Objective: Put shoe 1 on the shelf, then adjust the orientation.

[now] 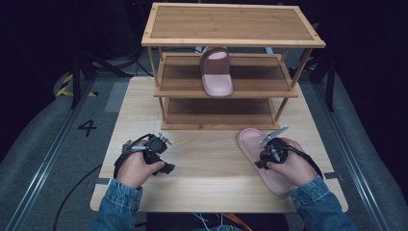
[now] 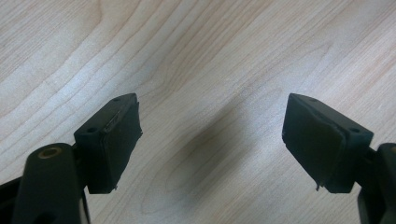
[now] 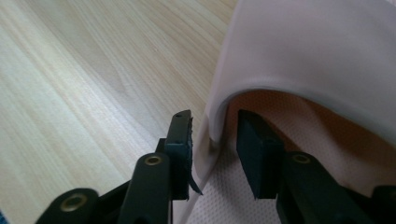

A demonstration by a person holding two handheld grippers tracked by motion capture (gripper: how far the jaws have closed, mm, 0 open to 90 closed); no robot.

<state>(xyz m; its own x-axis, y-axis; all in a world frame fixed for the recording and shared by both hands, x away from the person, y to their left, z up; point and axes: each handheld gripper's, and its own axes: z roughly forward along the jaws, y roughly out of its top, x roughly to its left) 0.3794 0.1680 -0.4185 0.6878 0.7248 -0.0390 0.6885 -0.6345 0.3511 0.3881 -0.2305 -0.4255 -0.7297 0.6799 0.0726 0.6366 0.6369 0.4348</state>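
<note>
- We find the pink slipper (image 1: 262, 161) lying flat on the wooden table (image 1: 207, 168), in front of the bamboo shoe rack (image 1: 231, 62) and toward its right end, toe end pointing toward the rack.
- In the right gripper view, the strap edge of the pink slipper (image 3: 219, 116) stands between the two black jaws: one jaw outside the side wall, the other inside over the dotted footbed. We judge that this straddle is chosen because the strap edge is the thinnest, firmest part to pinch.
- The right gripper (image 1: 270, 150) sits over the slipper's middle. Its jaws stand narrow about the strap, yet a gap shows on each side, so we read it as not yet clamped.
- A matching slipper (image 1: 216, 71) rests on the rack's middle shelf, toe forward. We judge the table slipper belongs beside it, where free shelf remains.
- The left gripper (image 1: 161, 154) rests apart at the table's left; in its own view the left gripper (image 2: 210, 140) has its jaws spread wide over bare wood, released, keeping the working side unobstructed.
</note>
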